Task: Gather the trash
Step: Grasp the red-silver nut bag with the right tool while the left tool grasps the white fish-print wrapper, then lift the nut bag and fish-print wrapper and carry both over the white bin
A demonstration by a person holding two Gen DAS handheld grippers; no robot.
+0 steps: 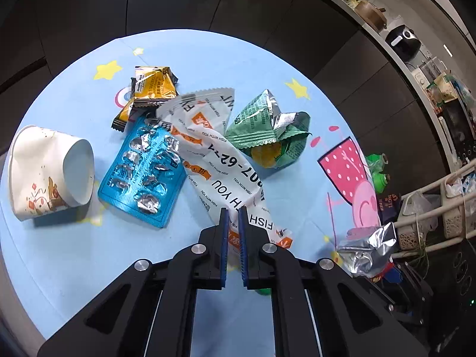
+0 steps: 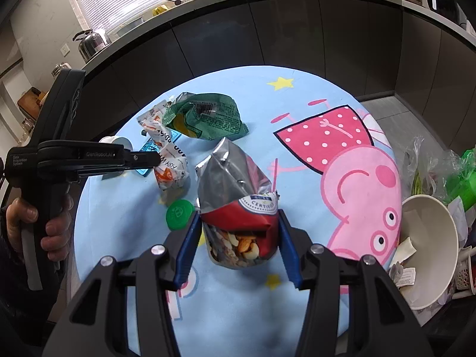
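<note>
Trash lies on a round blue cartoon tablecloth (image 1: 74, 253). My left gripper (image 1: 233, 212) is shut on the near end of a long white "FISH WITH YOU" wrapper (image 1: 208, 148), which also shows in the right wrist view (image 2: 166, 154). Around it lie a blue blister pack (image 1: 142, 166), a paper cup (image 1: 50, 172) on its side, yellow snack wrappers (image 1: 151, 86) and a green wrapper (image 1: 267, 125). My right gripper (image 2: 238, 223) is shut on a silver and red nut bag (image 2: 238, 190), held upright. A green bottle cap (image 2: 179, 213) lies left of it.
A trash bin at the table's right edge holds a paper bowl (image 2: 428, 250), plastic bags and green bottles (image 2: 464, 178). A dark kitchen counter (image 2: 267, 29) curves behind the table. A white rack (image 1: 440, 205) stands right of the table.
</note>
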